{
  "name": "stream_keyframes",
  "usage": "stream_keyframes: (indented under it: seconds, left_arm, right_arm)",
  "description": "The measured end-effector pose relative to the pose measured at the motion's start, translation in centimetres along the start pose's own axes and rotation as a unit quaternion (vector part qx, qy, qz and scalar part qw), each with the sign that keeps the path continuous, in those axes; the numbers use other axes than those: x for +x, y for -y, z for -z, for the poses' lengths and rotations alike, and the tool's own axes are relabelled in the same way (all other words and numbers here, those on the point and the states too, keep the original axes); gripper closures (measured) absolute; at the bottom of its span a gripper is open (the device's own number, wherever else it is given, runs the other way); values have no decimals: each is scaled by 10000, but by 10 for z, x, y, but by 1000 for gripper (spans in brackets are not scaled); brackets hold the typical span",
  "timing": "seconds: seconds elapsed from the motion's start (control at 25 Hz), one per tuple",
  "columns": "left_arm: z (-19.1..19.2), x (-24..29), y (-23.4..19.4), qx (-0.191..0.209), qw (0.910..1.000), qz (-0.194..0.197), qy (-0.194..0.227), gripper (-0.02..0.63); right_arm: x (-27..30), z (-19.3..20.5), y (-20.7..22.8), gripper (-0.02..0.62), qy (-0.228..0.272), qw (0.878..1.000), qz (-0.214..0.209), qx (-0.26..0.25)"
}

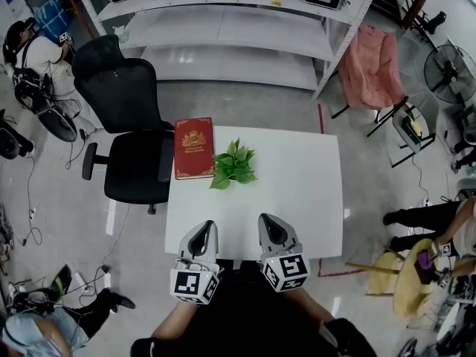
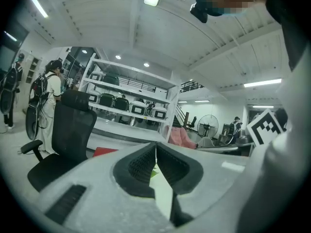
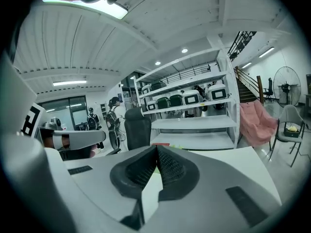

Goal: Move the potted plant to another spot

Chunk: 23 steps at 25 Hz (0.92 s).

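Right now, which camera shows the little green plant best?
The head view: the whole plant shows from above on the white table, beside the red book. The left gripper view catches only a green sliver; the right gripper view shows almost nothing of it.

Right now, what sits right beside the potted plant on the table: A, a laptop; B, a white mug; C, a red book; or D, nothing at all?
C: in the head view the red book lies just left of the potted plant on the white table.
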State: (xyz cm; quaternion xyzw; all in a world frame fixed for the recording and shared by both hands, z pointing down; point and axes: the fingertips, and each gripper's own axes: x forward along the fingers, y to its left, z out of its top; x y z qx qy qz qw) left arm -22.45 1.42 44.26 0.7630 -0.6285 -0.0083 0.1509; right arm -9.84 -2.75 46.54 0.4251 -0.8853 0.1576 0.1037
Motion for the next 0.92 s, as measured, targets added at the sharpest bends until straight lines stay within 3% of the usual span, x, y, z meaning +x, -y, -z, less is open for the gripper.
stream_keyframes:
  seconds: [0.92]
  left_arm:
    - [2,12,2,-17,9999,101,-67,583]
  right_arm:
    - [9,-5,2,583,28,10000,-57,-33]
